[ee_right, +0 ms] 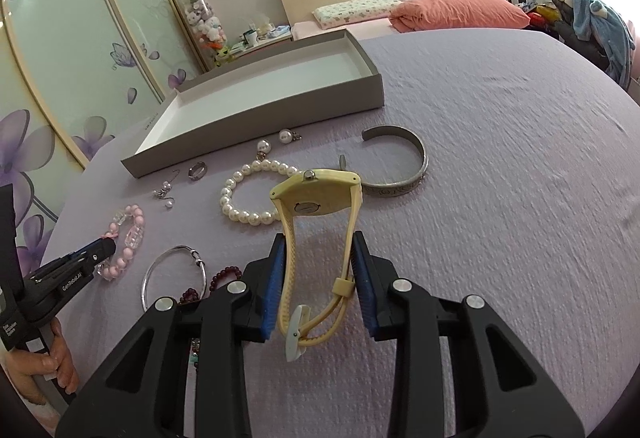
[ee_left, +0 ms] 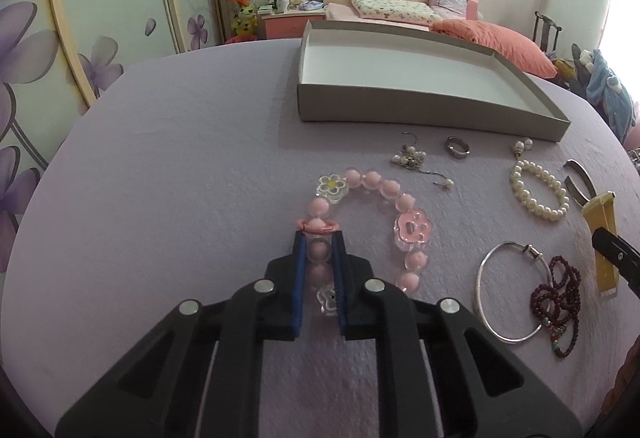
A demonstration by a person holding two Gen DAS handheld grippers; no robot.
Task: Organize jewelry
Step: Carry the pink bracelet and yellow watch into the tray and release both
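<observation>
Left wrist: claw (ee_left: 319, 238) pinching glossy round pink beads (ee_left: 374, 182).

Two wrist fisheyes, each looking forward and steeply down along its tool's fingers, close over the lilac desk (ee_left: 160, 166).

Left cam: we sit low, left tool (ee_left: 319, 238) fills bottom centre, pink bracelet (ee_left: 384, 190) right at the tips. Tray (ee_left: 400, 110) ahead, bed (ee_left: 400, 10) behind it, wardrobe doors on the left. Right tool (ee_left: 612, 250) just clips the right edge.

Right cam: same pitch, we sit further right, right tool (ee_right: 320, 262) bottom centre with the watch (ee_right: 316, 194) between the fingers. Left tool (ee_right: 100, 250) and a hand (ee_right: 52, 362) show at lower left.

Shared: tray (ee_right: 256, 134), pearl bracelet (ee_left: 538, 190), ring (ee_left: 457, 147), bangle (ee_left: 508, 294), bed.
</observation>
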